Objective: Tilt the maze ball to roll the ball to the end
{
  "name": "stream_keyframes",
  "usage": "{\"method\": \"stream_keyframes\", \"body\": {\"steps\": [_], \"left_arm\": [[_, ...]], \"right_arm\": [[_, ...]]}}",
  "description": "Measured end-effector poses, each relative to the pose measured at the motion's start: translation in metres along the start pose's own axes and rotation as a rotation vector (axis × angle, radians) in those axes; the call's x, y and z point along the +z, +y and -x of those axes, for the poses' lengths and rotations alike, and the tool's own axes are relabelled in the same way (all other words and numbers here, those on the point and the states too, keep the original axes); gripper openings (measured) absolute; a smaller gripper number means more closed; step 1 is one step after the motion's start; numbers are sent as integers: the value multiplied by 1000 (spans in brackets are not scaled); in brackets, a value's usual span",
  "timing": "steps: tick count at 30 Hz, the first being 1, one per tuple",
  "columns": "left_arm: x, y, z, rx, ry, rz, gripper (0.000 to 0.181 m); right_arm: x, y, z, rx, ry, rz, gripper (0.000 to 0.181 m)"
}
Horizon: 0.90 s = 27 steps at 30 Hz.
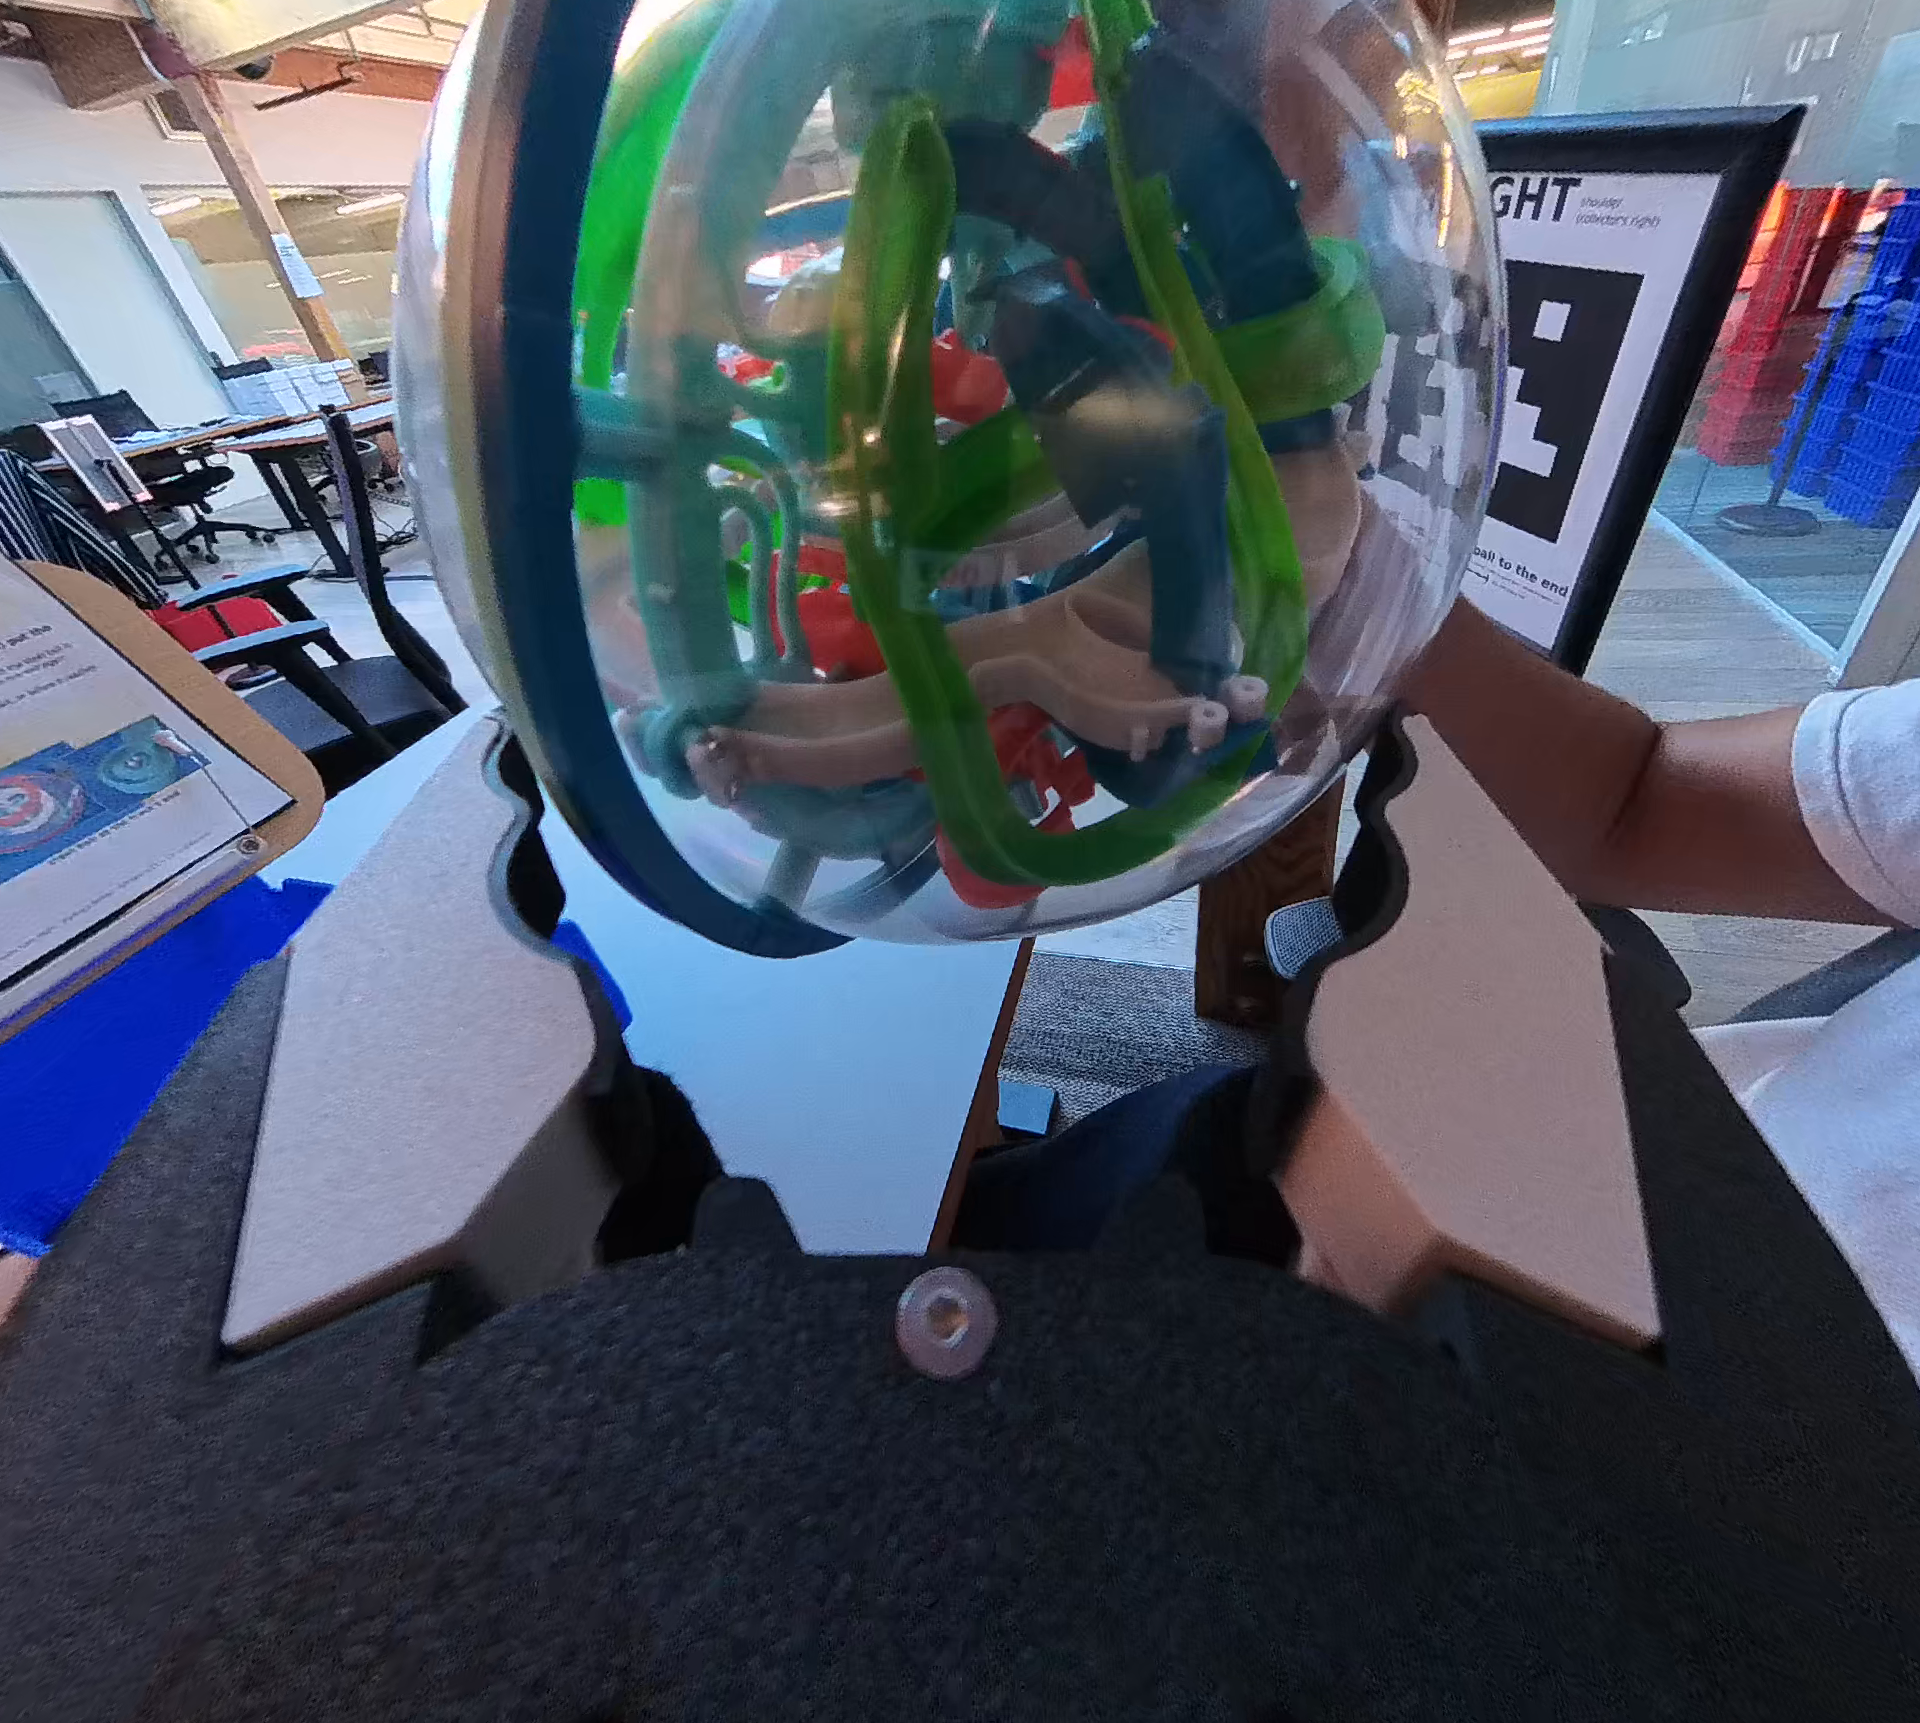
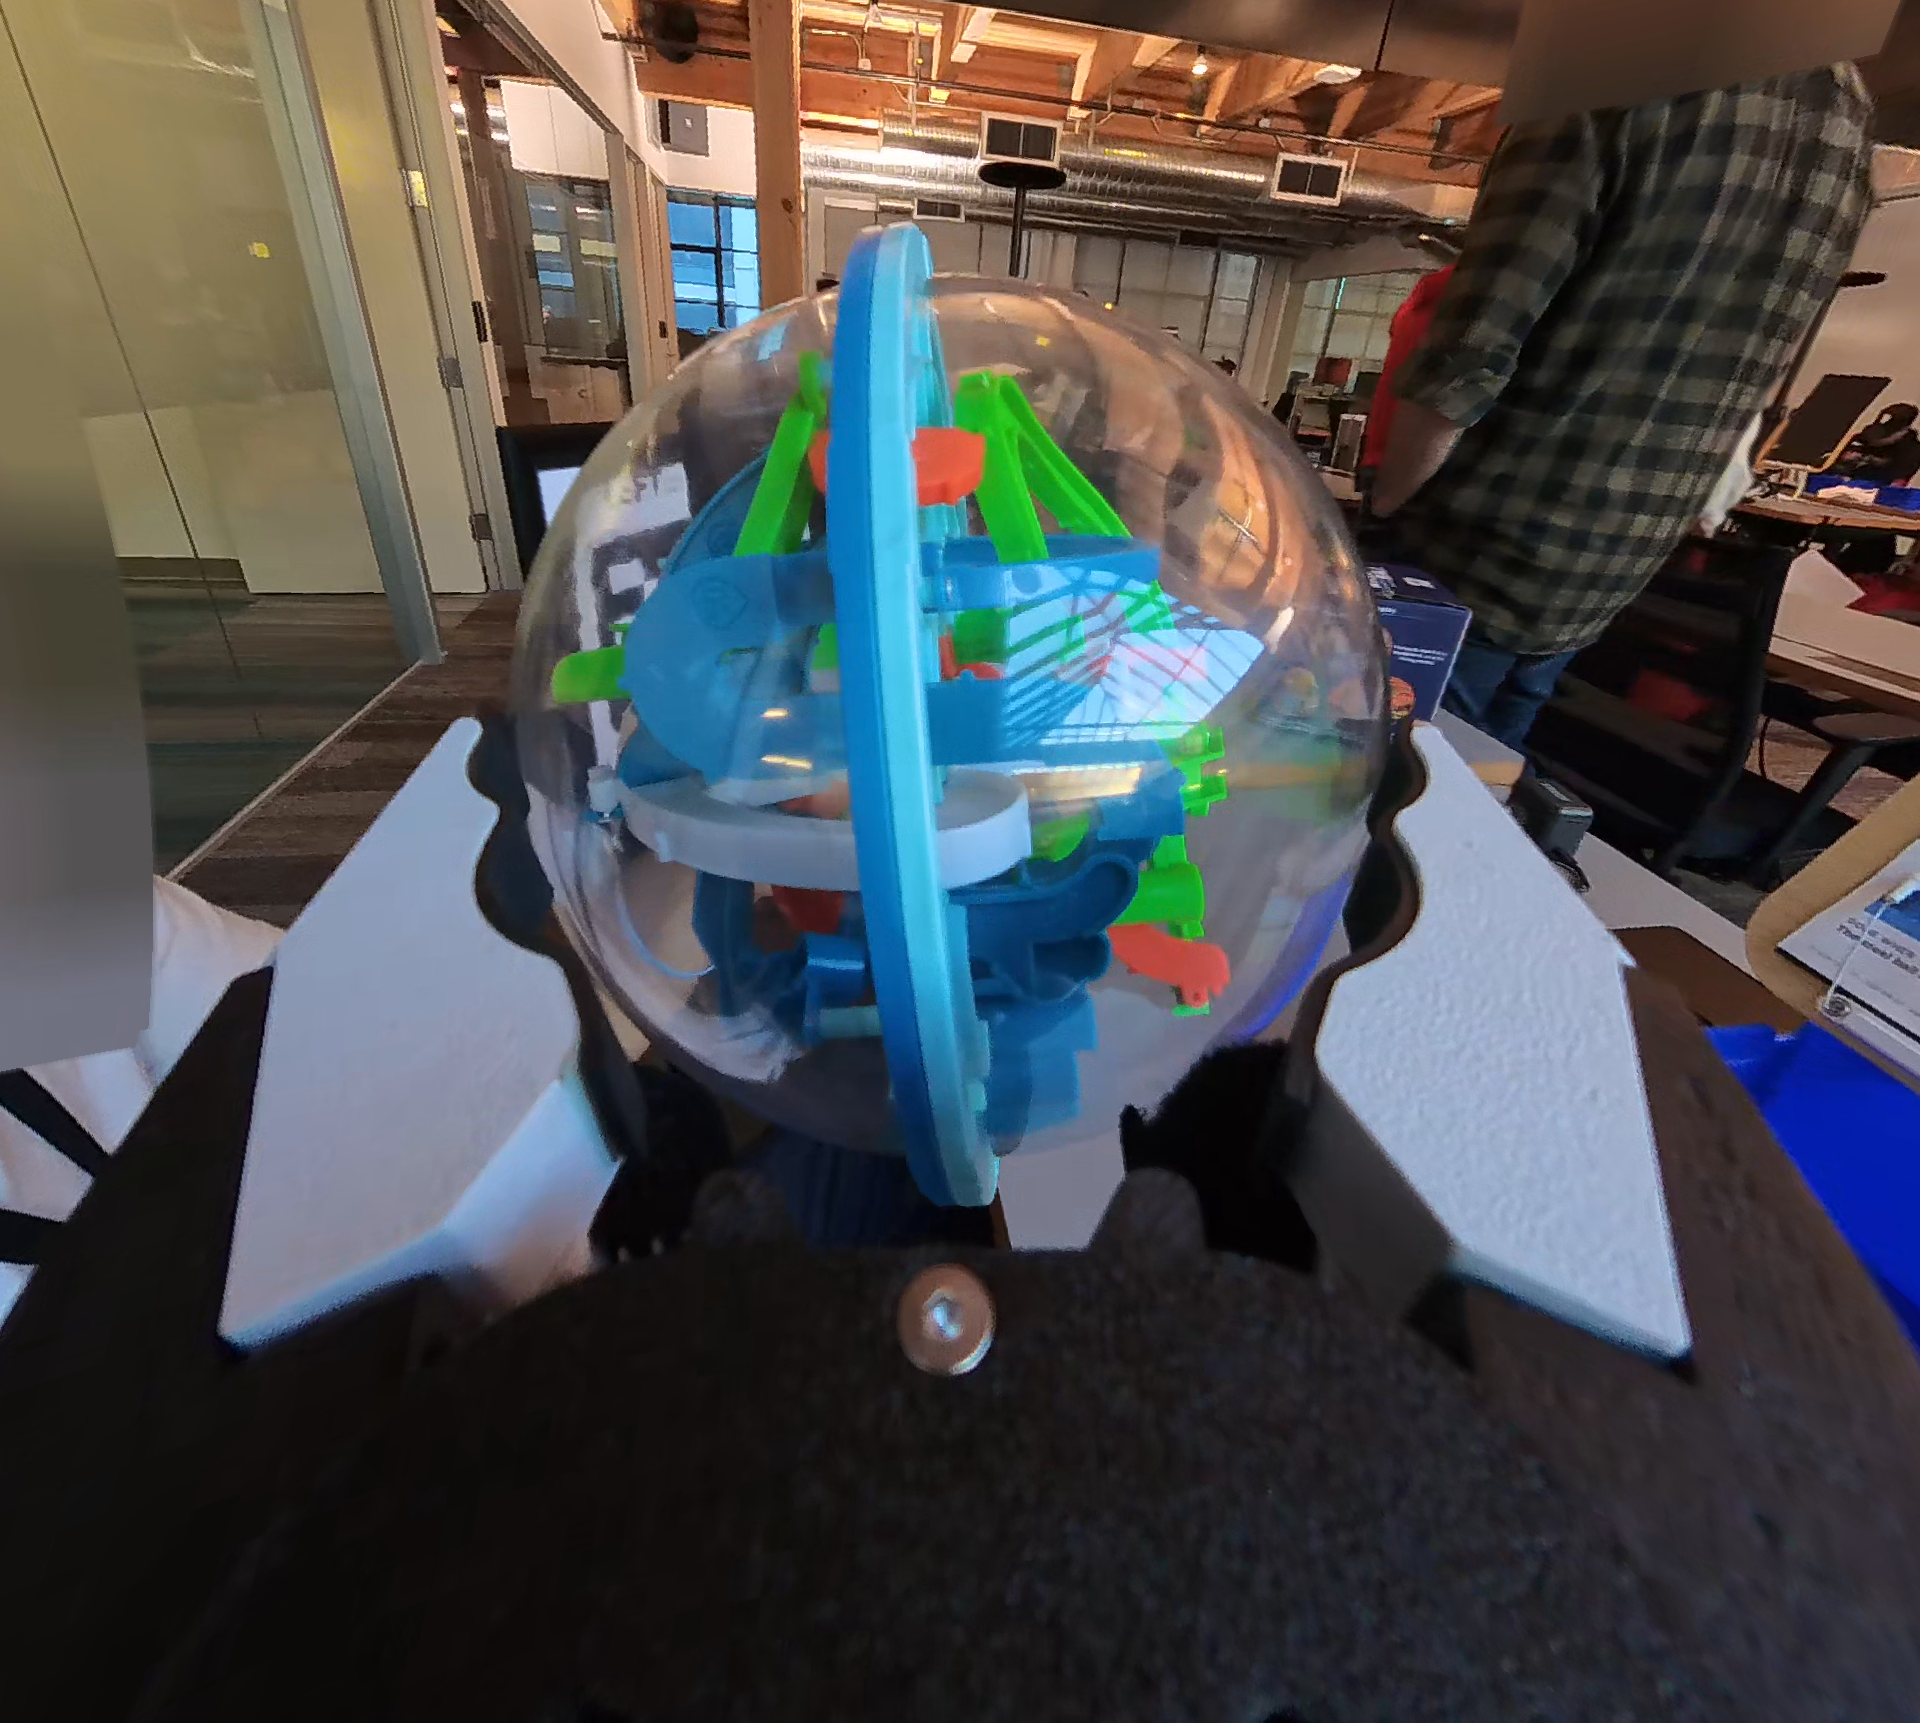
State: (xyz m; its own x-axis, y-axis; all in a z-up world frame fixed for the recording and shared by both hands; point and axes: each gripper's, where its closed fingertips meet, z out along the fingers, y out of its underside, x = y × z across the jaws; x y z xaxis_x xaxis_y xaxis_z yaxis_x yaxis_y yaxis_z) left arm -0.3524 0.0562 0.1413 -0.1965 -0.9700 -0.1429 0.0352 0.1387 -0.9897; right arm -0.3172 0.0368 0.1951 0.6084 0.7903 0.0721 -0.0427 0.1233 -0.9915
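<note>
**Both Tongs Spread Wide Around the Clear Maze Ball**

The left gripper (image 1: 940, 832) had its jaws parted wide, and the maze ball (image 1: 935, 364) sat just above and between the two tips, towards twelve o'clock in the left wrist view. Whether the tips pressed the shell or only stood just beside it could not be told; the ball's lower curve overlapped them at seven and five o'clock. The right gripper (image 2: 940, 884) was likewise spread, with the ball nested deeper between its fingers, the shell meeting the black inner edges at nine and three o'clock; it looked cradled, though a firm clamp could not be confirmed.

The ball was held up in the air, its blue equator ring (image 2: 904, 738) standing nearly upright. A bare forearm (image 1: 1621, 800) came in from three o'clock behind it.

By its look the sphere was hard, thin, clear plastic: light, stiff, glossy and likely slippery, and it could crack under a hard squeeze. The widest girth, either side of the ring, seemed the best place to hold. The small ball inside could not be picked out among the green, blue and red tracks.
</note>
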Motion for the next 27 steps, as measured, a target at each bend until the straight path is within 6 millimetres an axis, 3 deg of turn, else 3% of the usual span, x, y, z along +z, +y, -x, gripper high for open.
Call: {"method": "stream_keyframes", "body": {"steps": [16, 27], "left_arm": [[-12, -11, -4, 128, -56, -17, 149], [-10, -7, -3, 93, -57, 12, 149]], "right_arm": [[3, 0, 10, -67, -72, -46, 154], [0, 10, 4, 6, -78, -51, 154]]}}
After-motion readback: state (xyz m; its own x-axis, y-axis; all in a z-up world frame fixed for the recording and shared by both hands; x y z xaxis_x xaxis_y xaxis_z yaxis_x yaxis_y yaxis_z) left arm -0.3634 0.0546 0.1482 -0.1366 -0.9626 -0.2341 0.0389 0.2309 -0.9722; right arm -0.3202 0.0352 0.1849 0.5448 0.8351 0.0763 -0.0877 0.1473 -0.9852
